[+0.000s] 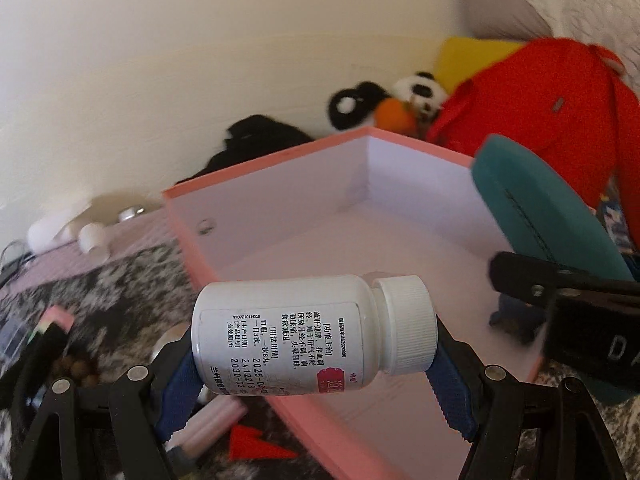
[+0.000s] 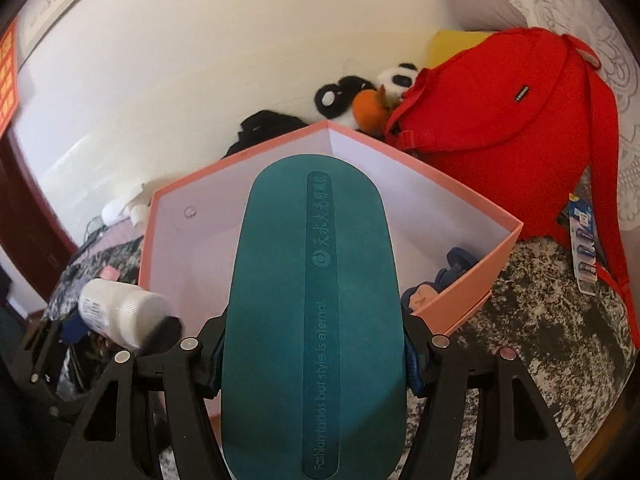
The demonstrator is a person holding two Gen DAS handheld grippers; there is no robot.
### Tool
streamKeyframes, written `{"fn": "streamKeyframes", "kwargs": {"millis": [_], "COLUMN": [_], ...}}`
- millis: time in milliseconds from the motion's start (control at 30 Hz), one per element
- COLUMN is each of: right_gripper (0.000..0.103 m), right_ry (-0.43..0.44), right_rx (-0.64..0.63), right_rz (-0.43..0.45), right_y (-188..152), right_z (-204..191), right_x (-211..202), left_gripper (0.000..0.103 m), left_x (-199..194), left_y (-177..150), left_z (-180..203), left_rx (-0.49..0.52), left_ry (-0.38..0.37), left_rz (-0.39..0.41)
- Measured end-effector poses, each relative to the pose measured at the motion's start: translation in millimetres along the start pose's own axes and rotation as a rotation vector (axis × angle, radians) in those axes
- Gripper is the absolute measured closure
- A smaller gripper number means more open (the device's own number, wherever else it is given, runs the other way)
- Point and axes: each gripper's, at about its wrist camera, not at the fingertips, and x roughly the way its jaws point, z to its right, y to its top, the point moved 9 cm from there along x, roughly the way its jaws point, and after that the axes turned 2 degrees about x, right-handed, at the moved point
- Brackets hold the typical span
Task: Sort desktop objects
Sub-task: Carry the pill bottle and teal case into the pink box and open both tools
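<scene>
white pill bottle (image 1: pixel 312 328): label in Chinese print, mostly too small to read, with dates "2025-02", "241218", "2030-02" | teal glasses case (image 2: pixel 316 320): embossed "Fashion fades but style is eternal." plus a round logo and Chinese characters | black part at right edge (image 1: pixel 592 336): letters "DA", cut off | red wall sign (image 2: pixel 8 76): unreadable

Both tools were black, angular frames studded with round silver screws. The left tool (image 1: pixel 316 364) had ribbed blue fingers (image 1: pixel 182 396); the right tool (image 2: pixel 314 364) showed blue pads (image 2: pixel 416 368) at 3 o'clock.
</scene>
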Motion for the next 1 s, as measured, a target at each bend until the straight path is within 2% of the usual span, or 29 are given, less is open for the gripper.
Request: {"fn": "streamKeyframes", "kwargs": {"millis": [267, 467, 633, 733, 867, 933, 1000], "right_gripper": [0.034, 0.034, 0.034, 0.034, 0.031, 0.023, 0.003], "right_ry": [-0.003, -0.044, -0.045, -0.038, -0.011, -0.014, -0.019], "right_rx": [0.020, -0.012, -0.042, -0.039, 0.005, -0.039, -0.048], "right_rz": [0.080, 0.111, 0.136, 0.136, 0.062, 0.054, 0.067], "right_y": [22, 25, 30, 34, 29, 25, 26], "right_z": [-10, -16, -21, -21, -16, -20, -21], "right_x": [18, 42, 51, 60, 76, 80, 78], "left_gripper": [0.021, 0.021, 0.021, 0.021, 0.021, 0.020, 0.020], "left_x": [18, 26, 26, 25, 26, 27, 27], "left_y": [6, 1, 2, 3, 4, 4, 4], "left_z": [28, 32, 32, 31, 32, 31, 31], "left_rx": [0.040, 0.074, 0.070, 0.062, 0.065, 0.064, 0.062], "left_ry": [-0.039, 0.015, 0.041, 0.045, 0.046, 0.046, 0.046], "left_rz": [-0.017, 0.006, 0.031, 0.041, 0.048, 0.049, 0.047]}}
